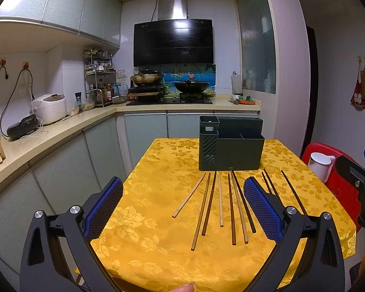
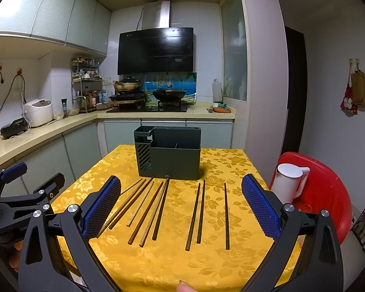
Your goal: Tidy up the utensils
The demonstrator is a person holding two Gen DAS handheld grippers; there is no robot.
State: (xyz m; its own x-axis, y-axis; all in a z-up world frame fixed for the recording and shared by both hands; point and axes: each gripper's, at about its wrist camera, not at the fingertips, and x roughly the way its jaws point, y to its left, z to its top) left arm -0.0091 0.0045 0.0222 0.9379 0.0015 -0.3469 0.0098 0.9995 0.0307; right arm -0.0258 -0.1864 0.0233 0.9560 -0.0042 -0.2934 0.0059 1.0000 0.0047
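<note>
Nothing is picked up yet: the chopsticks point(image 2: 158, 209) lie loose in a fan on the yellow tablecloth point(image 2: 231, 267), their far tips near the foot of the dark utensil holder point(image 2: 169, 155), which stands empty as far as can be seen. The left gripper point(image 1: 182, 209) and the right gripper point(image 2: 181, 209) both hover above the near table edge with jaws wide and bare. The next move, I judge, calls for lowering over one stick, closing narrowly, then standing it in a compartment.

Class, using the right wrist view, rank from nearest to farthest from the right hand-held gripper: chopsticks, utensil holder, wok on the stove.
1. Chopsticks, on the tablecloth between its fingers.
2. Utensil holder, upright behind them.
3. Wok, on the far counter.
</note>
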